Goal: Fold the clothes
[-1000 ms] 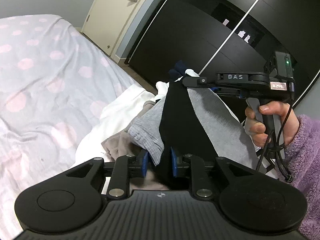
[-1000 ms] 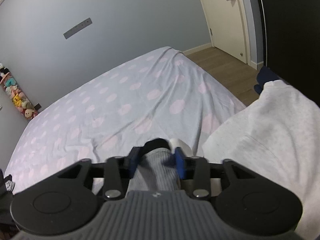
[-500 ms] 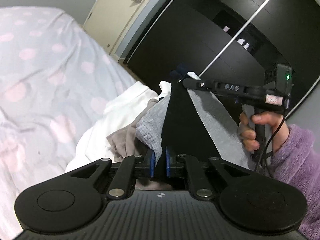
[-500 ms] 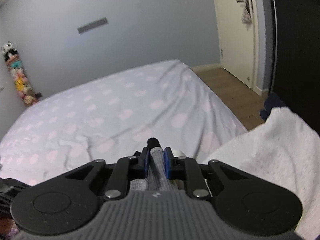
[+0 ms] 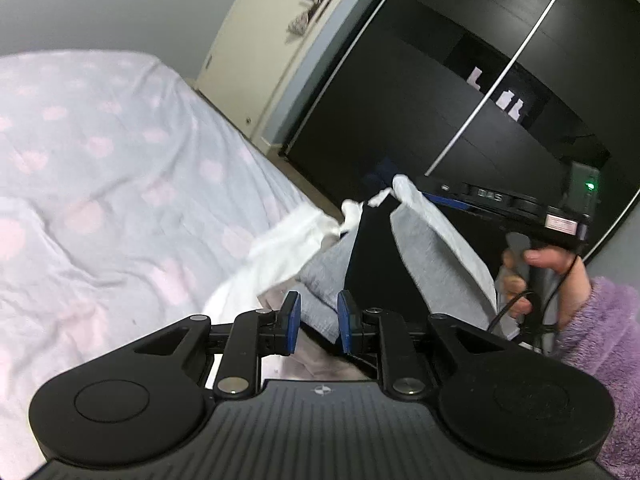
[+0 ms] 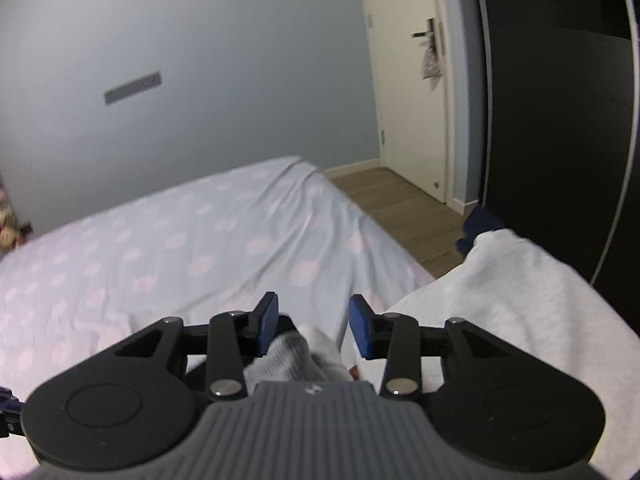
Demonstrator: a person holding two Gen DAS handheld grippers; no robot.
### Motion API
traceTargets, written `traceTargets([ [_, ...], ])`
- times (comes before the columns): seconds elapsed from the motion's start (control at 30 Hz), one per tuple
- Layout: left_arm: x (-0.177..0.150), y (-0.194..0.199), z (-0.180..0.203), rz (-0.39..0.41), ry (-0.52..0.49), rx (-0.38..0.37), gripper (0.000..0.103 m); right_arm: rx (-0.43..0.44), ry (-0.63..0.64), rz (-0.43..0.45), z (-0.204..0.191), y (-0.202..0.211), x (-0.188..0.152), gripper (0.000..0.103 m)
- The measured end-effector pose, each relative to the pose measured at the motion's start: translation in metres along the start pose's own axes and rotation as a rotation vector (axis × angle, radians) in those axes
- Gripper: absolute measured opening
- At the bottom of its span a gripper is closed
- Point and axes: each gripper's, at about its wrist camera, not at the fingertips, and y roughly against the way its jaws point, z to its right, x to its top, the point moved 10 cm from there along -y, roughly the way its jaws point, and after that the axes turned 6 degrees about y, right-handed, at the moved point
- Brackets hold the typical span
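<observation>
A grey sock with a white edge and a black sock hang over a heap of clothes at the bed's edge. My left gripper is open, its blue pads either side of a grey fold without pinching it. My right gripper is open; the grey and white sock end lies below its jaws. In the left wrist view the right gripper's body is held level at the sock's top, its tips hidden by cloth.
The bed has a pale blue sheet with pink spots. A white garment lies on the heap at right. A black sliding wardrobe, a cream door and wooden floor lie beyond.
Both grippers have opened: half a second ago each was shut on the sock. The sock end has dropped below the right jaws. Both views have tilted upward.
</observation>
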Motion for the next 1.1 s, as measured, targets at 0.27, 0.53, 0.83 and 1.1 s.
traceTargets([
  [0.27, 0.003, 0.058, 0.034, 0.070, -0.114, 0.061, 0.018, -0.027, -0.035, 0.043, -0.020, 0.086, 0.009, 0.045],
  [0.53, -0.013, 0.113, 0.081, 0.140, -0.226, 0.101, 0.040, -0.028, 0.009, 0.135, -0.063, 0.195, 0.001, 0.060],
  [0.83, -0.038, 0.160, 0.118, 0.218, -0.336, 0.130, 0.075, -0.110, -0.028, 0.170, -0.092, 0.270, -0.054, 0.075],
  [1.1, -0.066, 0.163, 0.118, 0.257, -0.379, 0.272, 0.082, -0.168, -0.088, 0.131, -0.111, 0.272, -0.100, 0.086],
])
